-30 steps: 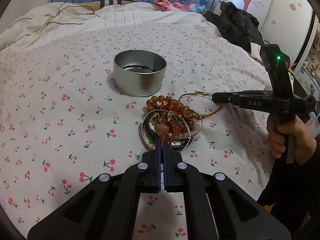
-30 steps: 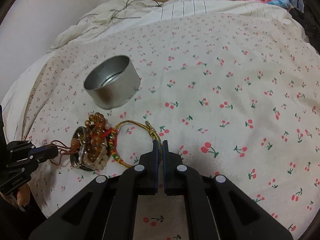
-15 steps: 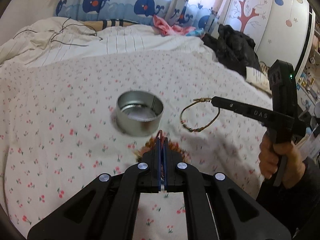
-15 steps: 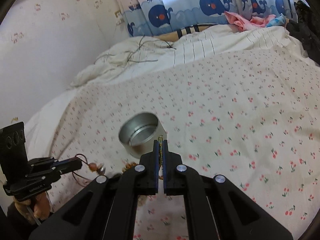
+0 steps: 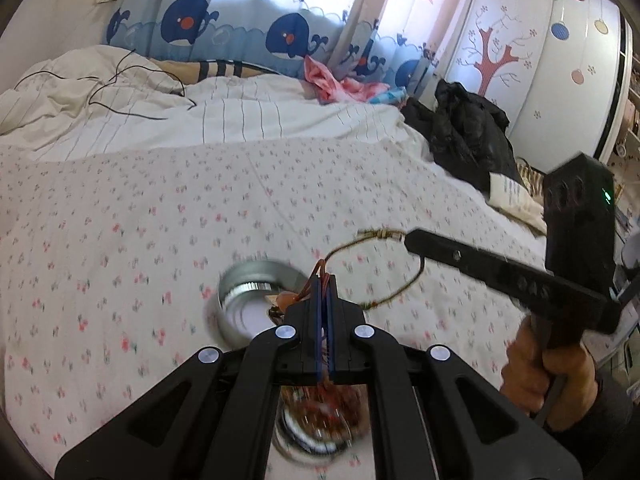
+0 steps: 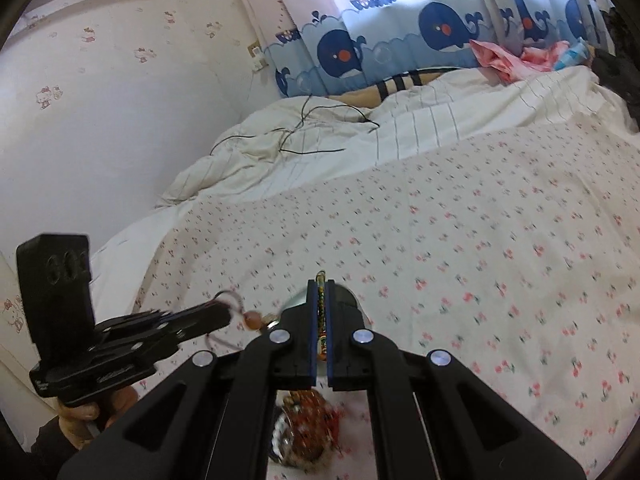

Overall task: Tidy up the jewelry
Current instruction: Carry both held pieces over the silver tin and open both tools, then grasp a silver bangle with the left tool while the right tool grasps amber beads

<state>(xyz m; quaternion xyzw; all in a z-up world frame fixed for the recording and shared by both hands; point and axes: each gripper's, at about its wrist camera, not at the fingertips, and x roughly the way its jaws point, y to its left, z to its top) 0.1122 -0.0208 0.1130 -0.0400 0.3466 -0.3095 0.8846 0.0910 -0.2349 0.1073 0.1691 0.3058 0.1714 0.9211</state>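
Observation:
My left gripper (image 5: 323,280) is shut on a red cord bracelet (image 5: 316,270) with an orange bead (image 5: 289,299), held in the air above the bed. My right gripper (image 6: 320,286) is shut on a woven gold cord bracelet (image 6: 321,312), whose loop hangs from the right gripper's tip in the left wrist view (image 5: 376,270). The round metal tin (image 5: 252,300) stands open on the cherry-print sheet (image 5: 140,240) below and ahead of the left gripper. A heap of bead bracelets (image 5: 320,412) lies under the grippers, blurred; it also shows in the right wrist view (image 6: 308,428).
A rumpled white duvet (image 5: 200,108) with a black cable (image 5: 132,92) lies at the far end of the bed. Black clothing (image 5: 464,136) is piled at the right edge. The wall (image 6: 100,140) borders the bed's left side.
Both grippers have risen from the bed, each lifting its bracelet out of the heap. The views now look along the bed toward the curtains, and the tin sits lower in frame.

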